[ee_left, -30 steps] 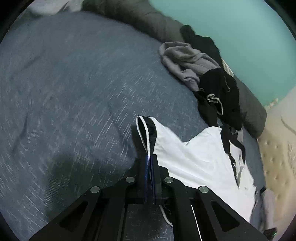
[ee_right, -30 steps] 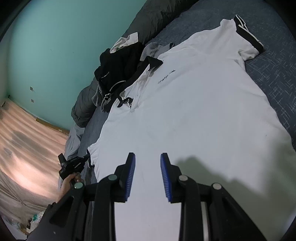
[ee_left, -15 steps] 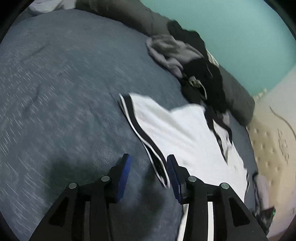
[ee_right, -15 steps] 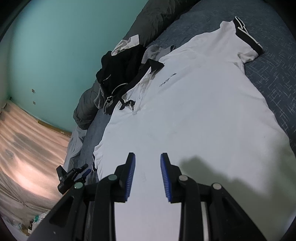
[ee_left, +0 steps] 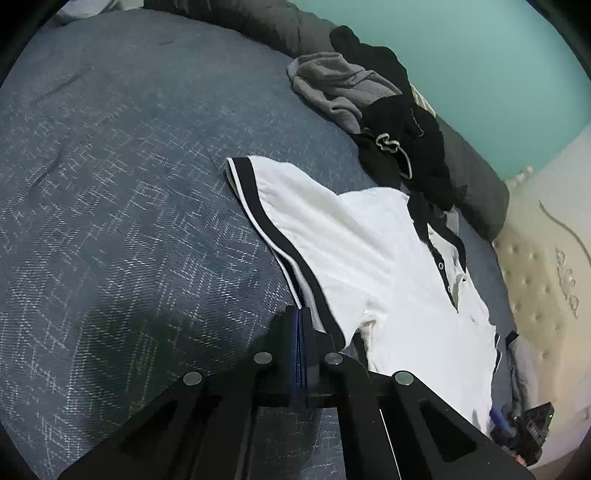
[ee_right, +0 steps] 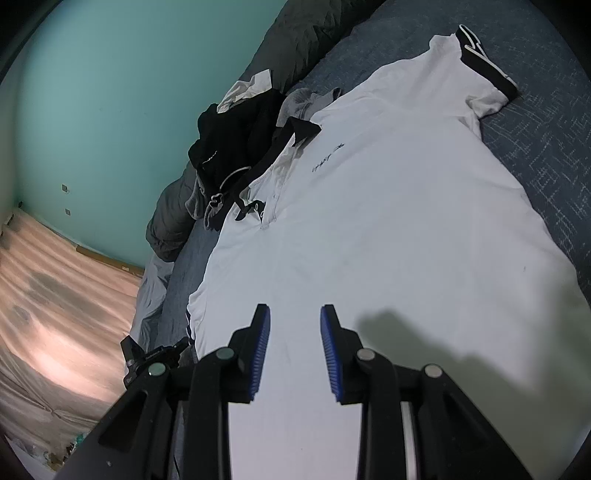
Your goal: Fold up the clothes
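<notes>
White polo shirt [ee_right: 388,229] lies flat on the blue bedspread [ee_left: 110,184], black-trimmed sleeve spread out. Left gripper [ee_left: 300,314], open half a second ago, has just closed fully beside the sleeve hem; whether it pinches fabric I can't tell. Right gripper [ee_right: 294,317] hovers partly open, empty

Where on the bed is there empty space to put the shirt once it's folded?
The big bare patch is the blue bedspread, beside the white shirt's striped sleeve cuff and below the grey pillows. It is crowded by the green wall: a grey garment and black clothes are heaped at the shirt's collar.
</notes>
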A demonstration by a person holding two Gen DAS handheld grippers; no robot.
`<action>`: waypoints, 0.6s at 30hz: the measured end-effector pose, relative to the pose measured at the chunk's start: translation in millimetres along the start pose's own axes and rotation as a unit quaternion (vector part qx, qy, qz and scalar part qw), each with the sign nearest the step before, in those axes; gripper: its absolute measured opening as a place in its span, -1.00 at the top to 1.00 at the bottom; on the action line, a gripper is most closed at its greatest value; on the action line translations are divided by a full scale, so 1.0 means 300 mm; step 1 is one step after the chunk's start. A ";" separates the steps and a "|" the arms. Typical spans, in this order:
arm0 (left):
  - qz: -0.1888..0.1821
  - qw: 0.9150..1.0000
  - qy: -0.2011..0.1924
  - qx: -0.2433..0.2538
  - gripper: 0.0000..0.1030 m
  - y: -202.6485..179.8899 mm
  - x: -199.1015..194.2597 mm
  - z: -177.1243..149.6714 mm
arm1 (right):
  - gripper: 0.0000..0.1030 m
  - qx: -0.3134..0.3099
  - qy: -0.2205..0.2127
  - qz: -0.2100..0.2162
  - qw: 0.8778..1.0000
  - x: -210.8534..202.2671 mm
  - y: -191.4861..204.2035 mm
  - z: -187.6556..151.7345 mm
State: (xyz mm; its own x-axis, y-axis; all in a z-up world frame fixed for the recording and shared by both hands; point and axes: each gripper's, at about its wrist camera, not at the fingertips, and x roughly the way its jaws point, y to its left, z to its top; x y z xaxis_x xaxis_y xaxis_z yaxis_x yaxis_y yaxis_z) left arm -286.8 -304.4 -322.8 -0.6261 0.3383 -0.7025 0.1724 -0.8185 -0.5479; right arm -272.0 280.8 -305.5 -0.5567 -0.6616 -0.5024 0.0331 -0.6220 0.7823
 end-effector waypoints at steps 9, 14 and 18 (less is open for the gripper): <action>-0.017 1.000 -0.007 -0.016 0.88 -0.012 -0.010 0.024 | 0.46 0.003 -0.005 -0.001 1.000 -0.006 -0.001 0.000; -0.018 0.999 0.005 -0.032 0.70 0.003 0.041 0.029 | 0.46 0.003 -0.012 -0.002 1.000 -0.016 -0.002 0.006; -0.025 0.999 0.006 -0.034 0.91 0.004 0.053 0.020 | 0.46 0.006 -0.012 0.000 1.000 -0.021 -0.006 0.010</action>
State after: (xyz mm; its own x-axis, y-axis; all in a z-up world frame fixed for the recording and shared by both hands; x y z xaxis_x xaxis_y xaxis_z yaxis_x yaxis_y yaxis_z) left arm -301.2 -302.7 -331.9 -0.6261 0.3840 -0.6787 0.1929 -0.7670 -0.6119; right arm -271.1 287.4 -302.7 -0.5764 -0.6514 -0.4933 0.0239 -0.6169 0.7867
